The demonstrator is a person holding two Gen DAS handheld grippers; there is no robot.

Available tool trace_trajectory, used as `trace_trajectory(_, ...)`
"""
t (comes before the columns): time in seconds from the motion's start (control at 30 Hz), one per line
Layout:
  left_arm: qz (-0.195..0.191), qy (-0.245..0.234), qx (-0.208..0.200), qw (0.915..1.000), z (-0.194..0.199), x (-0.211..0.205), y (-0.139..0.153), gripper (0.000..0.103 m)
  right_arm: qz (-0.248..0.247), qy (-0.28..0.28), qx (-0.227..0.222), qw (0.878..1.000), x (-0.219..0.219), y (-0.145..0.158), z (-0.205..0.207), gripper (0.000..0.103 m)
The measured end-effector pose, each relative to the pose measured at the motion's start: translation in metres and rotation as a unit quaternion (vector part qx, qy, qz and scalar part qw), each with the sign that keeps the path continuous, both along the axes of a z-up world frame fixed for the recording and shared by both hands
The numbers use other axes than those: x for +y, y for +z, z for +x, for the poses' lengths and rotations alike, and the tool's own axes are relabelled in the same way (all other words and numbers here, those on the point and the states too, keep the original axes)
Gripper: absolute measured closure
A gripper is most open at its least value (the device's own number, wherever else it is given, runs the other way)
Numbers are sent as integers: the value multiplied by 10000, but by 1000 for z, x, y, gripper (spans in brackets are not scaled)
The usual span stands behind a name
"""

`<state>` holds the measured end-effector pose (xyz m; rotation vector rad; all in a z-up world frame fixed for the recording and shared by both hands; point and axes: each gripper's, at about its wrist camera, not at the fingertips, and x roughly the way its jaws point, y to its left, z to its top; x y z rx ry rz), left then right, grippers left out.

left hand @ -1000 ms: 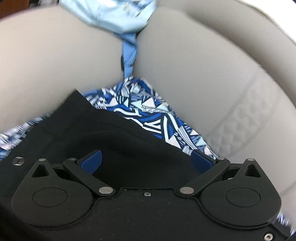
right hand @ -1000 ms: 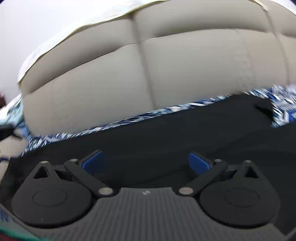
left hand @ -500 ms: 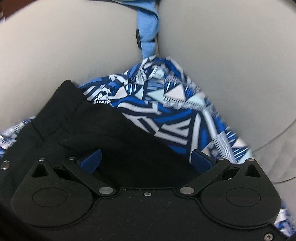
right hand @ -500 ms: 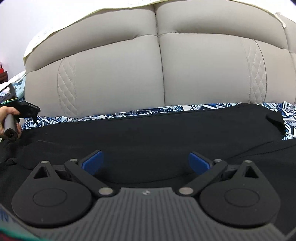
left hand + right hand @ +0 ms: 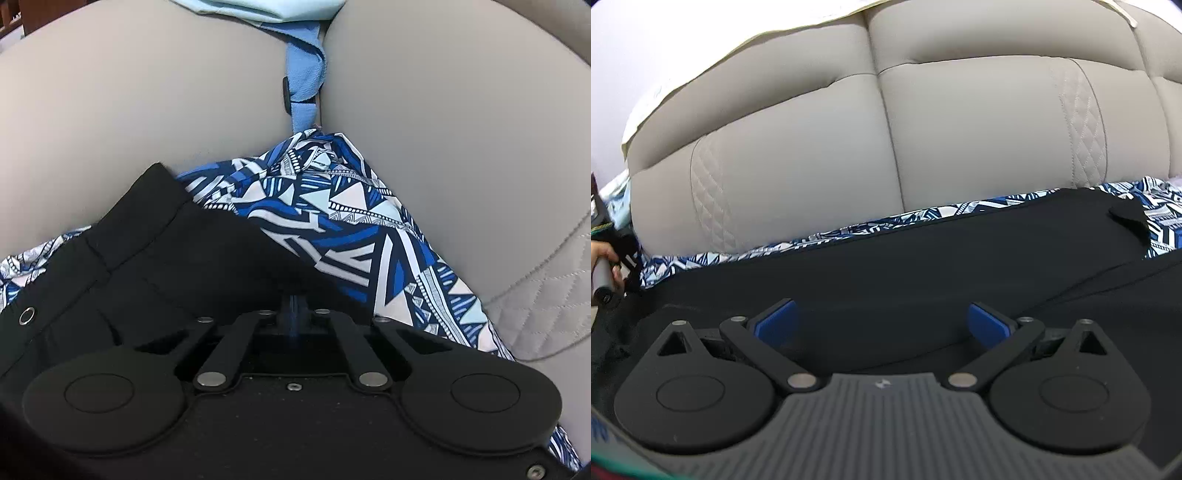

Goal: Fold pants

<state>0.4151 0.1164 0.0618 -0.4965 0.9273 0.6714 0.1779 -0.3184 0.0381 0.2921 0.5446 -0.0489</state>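
On the sofa seat, the black pants (image 5: 923, 266) are lying spread out over a blue and white patterned cloth (image 5: 354, 229), which is sitting right up against the beige sofa cushions (image 5: 820, 147). Left hand-held gripper (image 5: 293, 314) is pinching the black fabric near the waistband, fingers pressed together on it, and you can see a little metal eyelet (image 5: 27, 316) on the waistband off to the side. Some light blue clothing (image 5: 303, 77) is hanging down into the gap between the two cushions just past the patterned cloth. Right hand-held gripper (image 5: 882, 325) is hovering low over the middle of the pants with its blue pads (image 5: 774, 325) spread wide, gripping nothing. From the right wrist view the person's left hand (image 5: 605, 258) is showing at the far edge, holding the other gripper's handle at the end of the pants
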Motion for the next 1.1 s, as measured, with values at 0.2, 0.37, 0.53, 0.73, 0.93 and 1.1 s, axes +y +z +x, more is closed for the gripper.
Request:
trace_trajectory(0.2, 86, -348, -218, 9991, -31, 2, 11, 102, 172, -224, -46, 9996, -10, 3, -2, 0)
trace_trajectory(0.37, -377, -161, -519, 9978, -27, 18, 10, 16, 509, -261, 6, 9984, -15, -1, -6, 0)
trace_trajectory(0.53, -108, 400, -181, 9990, -2, 13, -9, 2, 438, -299, 83, 9986, -15, -4, -3, 0)
trace_trajectory(0.73, 710, 595, 580, 9940, 35, -9, -28, 0, 294, -355, 140, 9988, -16, -6, 5, 0)
trace_trajectory(0.93, 810, 142, 85, 9966, 21, -21, -10, 101, 283, -326, 223, 9988, -17, -6, 12, 0)
trace_trajectory(1.1, 731, -131, -331, 9967, -13, -19, 5, 102, 300, -286, 187, 9990, -15, -5, 8, 0)
